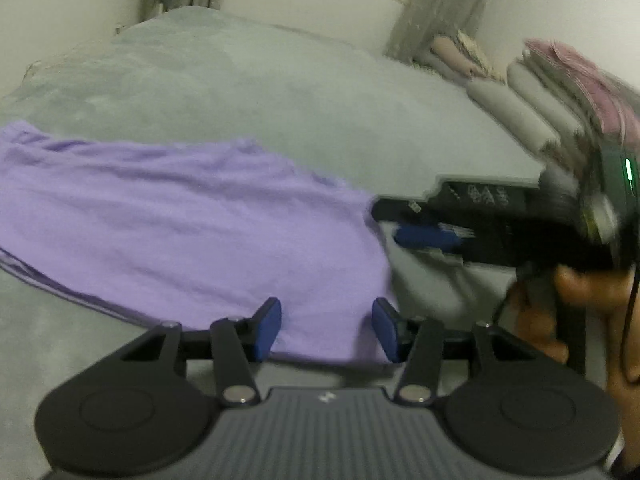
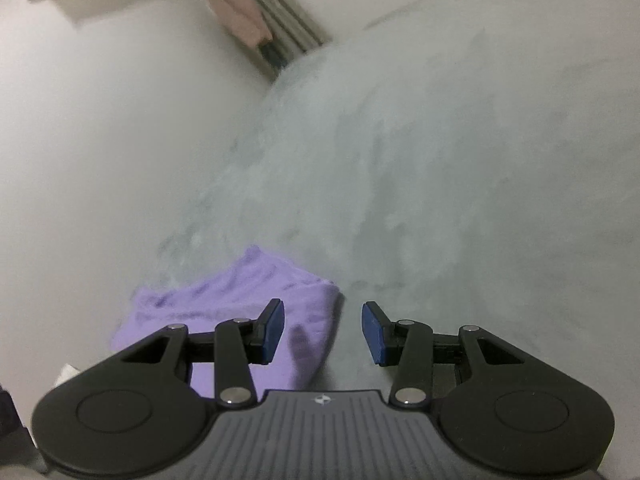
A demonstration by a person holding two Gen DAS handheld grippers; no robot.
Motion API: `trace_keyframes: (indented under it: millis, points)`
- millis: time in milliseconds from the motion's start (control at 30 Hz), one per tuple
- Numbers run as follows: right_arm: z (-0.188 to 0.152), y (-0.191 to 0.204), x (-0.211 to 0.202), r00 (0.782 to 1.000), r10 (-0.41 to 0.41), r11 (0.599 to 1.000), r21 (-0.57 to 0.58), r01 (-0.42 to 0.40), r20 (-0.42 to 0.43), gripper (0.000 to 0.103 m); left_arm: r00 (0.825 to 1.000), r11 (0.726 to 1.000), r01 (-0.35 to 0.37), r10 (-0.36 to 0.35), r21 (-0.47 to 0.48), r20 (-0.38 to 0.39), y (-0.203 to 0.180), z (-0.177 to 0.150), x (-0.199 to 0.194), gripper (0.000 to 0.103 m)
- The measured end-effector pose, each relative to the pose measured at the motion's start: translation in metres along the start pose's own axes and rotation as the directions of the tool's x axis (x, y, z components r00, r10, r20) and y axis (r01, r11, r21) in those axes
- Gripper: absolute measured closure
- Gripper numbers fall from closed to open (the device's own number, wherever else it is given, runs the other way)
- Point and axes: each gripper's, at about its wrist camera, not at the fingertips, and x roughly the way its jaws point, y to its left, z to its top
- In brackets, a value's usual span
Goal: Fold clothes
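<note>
No legible writing is showing; the white marks on the right tool (image 1: 404, 222) are blurring. The lilac knit garment (image 1: 192, 220) is lying flat on the grey plush bed (image 1: 280, 92). Both tools are standing apart and empty, the left tool (image 1: 326, 330) hovering over its near hem. Folded grey and pink linens (image 1: 560, 96) are stacking far right.

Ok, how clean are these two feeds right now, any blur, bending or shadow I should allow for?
Left wrist view: the right gripper and folded pile are smeared by motion blur, while the purple garment reads fairly clearly; fisheye curves the bed. Right wrist view: soft and hazy overall, a small dark shadow on the garment between the open fingers.
</note>
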Motion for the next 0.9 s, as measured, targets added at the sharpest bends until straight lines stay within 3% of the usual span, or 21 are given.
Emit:
trace_keyframes:
  millis: [67, 100, 133, 167, 267, 367, 500, 567, 633, 767, 900]
  points:
    - [0.001, 0.003, 0.011, 1.0, -0.004, 0.998, -0.057, 0.003, -0.013, 0.061, 1.0, 0.998, -0.024, 0.024, 0.052, 0.013, -0.006, -0.006, 0.006, 0.055]
    - [0.001, 0.005, 0.014, 1.0, 0.003, 0.997, -0.082, -0.004, -0.01, 0.066, 0.999, 0.997, -0.032, 0.031, 0.07, 0.018, -0.008, -0.007, 0.007, 0.055]
    - [0.002, 0.007, 0.016, 1.0, 0.014, 0.995, -0.098, -0.015, -0.01, 0.088, 0.999, 0.997, -0.032, 0.031, 0.068, 0.017, -0.007, -0.007, 0.007, 0.055]
    - [0.003, 0.009, 0.018, 1.0, 0.025, 0.993, -0.114, -0.026, -0.015, 0.093, 0.999, 0.997, -0.031, 0.03, 0.064, 0.016, -0.006, -0.007, 0.007, 0.055]
    - [0.002, 0.02, 0.016, 0.999, -0.021, 0.978, -0.205, 0.031, 0.048, 0.094, 0.999, 0.997, -0.035, 0.034, 0.075, 0.019, -0.008, -0.008, 0.008, 0.055]
    - [0.006, 0.016, 0.008, 0.996, -0.028, 0.986, -0.161, 0.041, 0.085, 0.095, 0.999, 0.997, -0.031, 0.03, 0.073, 0.019, -0.006, -0.009, 0.007, 0.055]
    - [0.001, 0.018, 0.012, 0.998, -0.018, 0.982, -0.186, 0.028, 0.055, 0.093, 1.0, 0.997, -0.029, 0.028, 0.074, 0.014, -0.006, -0.009, 0.003, 0.055]
    - [0.0, 0.015, 0.015, 0.999, 0.004, 0.99, -0.142, 0.001, 0.036, 0.088, 1.0, 0.997, -0.029, 0.029, 0.075, 0.012, -0.007, -0.008, 0.0, 0.055]
    - [0.001, 0.007, 0.015, 0.999, 0.036, 0.996, -0.077, -0.033, 0.03, 0.063, 1.0, 0.997, -0.026, 0.025, 0.072, 0.011, -0.006, -0.007, 0.0, 0.055]
    - [0.0, -0.003, 0.015, 0.996, 0.079, 0.997, -0.01, -0.078, 0.032, 0.063, 1.0, 0.998, -0.022, 0.022, 0.067, 0.005, -0.005, -0.007, 0.001, 0.055]
    - [-0.008, 0.005, 0.013, 0.997, 0.07, 0.997, -0.048, -0.068, 0.033, 0.062, 1.0, 1.0, -0.007, 0.007, 0.028, -0.008, 0.003, -0.004, 0.0, 0.055]
